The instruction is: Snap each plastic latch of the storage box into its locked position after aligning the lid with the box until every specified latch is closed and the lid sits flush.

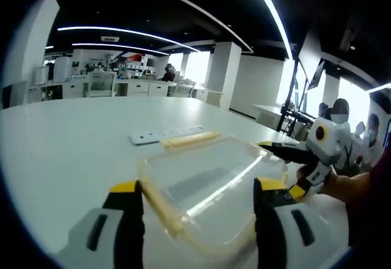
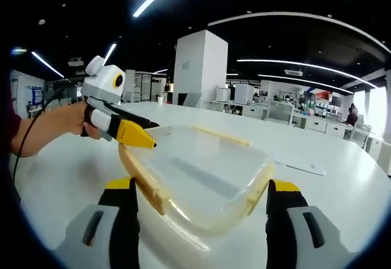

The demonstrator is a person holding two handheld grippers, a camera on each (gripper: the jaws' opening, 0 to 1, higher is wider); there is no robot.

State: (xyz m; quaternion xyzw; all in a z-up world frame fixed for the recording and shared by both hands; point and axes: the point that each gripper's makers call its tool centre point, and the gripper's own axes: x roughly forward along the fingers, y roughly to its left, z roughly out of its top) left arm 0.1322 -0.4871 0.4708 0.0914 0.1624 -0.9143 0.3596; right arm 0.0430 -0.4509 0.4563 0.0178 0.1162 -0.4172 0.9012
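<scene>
Two grippers flank the storage box (image 1: pixel 211 180): left gripper (image 1: pixel 198 205) and right gripper (image 2: pixel 201 205), jaws spread, straddle opposite lid (image 2: pixel 201 177) edges. Bare table (image 1: pixel 67 140) extends beyond.

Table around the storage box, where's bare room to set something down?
The white table is bare left of the storage box and beyond the power strip. In the right gripper view it is also bare right of the box. It is crowded at the box's near edges, where the left gripper and right gripper sit.
</scene>
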